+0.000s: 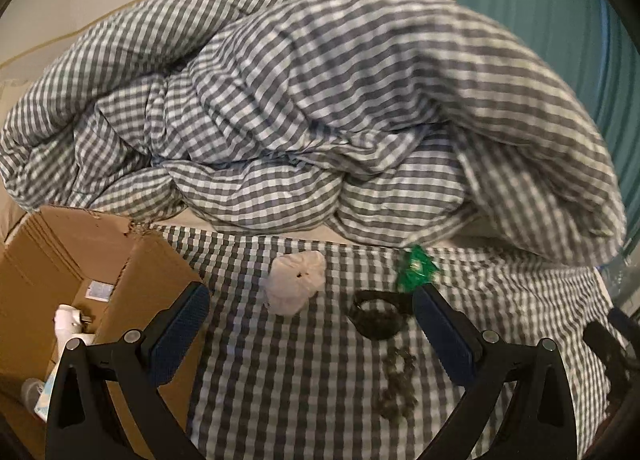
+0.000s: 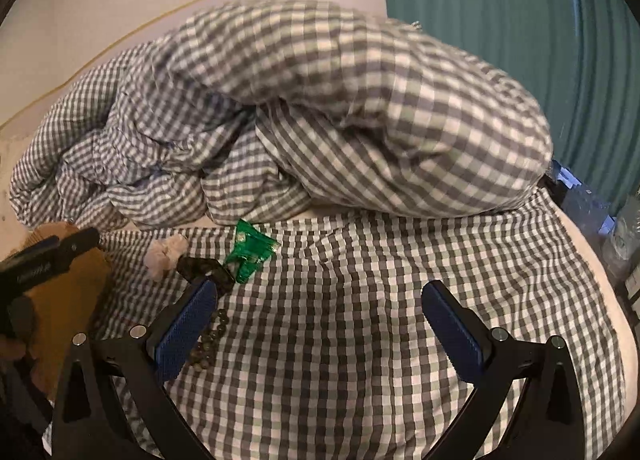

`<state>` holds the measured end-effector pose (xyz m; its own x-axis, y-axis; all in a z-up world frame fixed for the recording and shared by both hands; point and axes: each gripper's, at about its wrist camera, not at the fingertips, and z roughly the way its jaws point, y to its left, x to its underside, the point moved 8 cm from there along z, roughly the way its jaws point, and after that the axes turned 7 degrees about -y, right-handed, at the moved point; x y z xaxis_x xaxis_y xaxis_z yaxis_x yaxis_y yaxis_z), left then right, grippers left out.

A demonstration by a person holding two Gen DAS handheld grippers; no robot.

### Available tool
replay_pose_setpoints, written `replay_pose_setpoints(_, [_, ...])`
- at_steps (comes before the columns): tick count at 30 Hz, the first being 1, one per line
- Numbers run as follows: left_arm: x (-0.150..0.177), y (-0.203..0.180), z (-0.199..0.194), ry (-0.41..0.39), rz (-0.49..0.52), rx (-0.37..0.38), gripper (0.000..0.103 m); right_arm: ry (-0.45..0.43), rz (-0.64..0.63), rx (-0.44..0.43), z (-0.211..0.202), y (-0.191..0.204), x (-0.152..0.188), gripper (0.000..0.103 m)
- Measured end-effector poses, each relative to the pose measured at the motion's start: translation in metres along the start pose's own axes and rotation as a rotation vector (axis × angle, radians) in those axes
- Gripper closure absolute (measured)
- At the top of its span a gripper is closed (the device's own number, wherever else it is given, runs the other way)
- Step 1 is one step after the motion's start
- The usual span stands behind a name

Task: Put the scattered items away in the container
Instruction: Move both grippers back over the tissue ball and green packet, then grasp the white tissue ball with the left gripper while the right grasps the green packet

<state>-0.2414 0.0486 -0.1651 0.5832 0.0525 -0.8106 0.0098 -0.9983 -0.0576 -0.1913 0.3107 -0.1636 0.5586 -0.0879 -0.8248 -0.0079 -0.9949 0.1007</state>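
Observation:
An open cardboard box (image 1: 80,260) stands on the checked bed at the left, with a white item (image 1: 70,324) inside. On the sheet lie a crumpled white tissue (image 1: 296,284), a black strap (image 1: 374,318), a green wrapper (image 1: 416,270) and a string of dark beads (image 1: 398,388). My left gripper (image 1: 312,300) is open and empty above the sheet, its left finger by the box wall. My right gripper (image 2: 320,300) is open and empty to the right of the beads (image 2: 210,336), strap (image 2: 202,266), wrapper (image 2: 250,250) and tissue (image 2: 166,250).
A bunched grey checked duvet (image 1: 320,108) fills the back of the bed. A teal curtain (image 2: 520,40) hangs at the right. Plastic bottles (image 2: 592,212) stand beyond the bed's right edge. The left gripper's body (image 2: 44,256) shows at the right wrist view's left edge.

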Motion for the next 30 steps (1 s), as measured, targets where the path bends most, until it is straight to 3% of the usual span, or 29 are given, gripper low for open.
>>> replay_pose_setpoints(12, [0.008,0.015,0.088,0.058,-0.026,-0.029,0.000,0.055,-0.029,-0.025,0.066,0.011,0.011,0.000])
replay_pose_setpoints(24, [0.034,0.032,0.144,0.124,-0.037,-0.038,0.000,0.056,-0.039,-0.042,0.106,0.024,0.013,0.000])
replay_pose_setpoints(27, [0.041,0.031,0.154,0.141,-0.030,-0.035,0.008,0.065,-0.048,-0.045,0.113,0.028,0.016,0.000])
replay_pose_setpoints(30, [0.050,0.033,0.167,0.183,-0.027,-0.039,0.030,0.073,-0.058,-0.051,0.119,0.033,0.018,0.000])
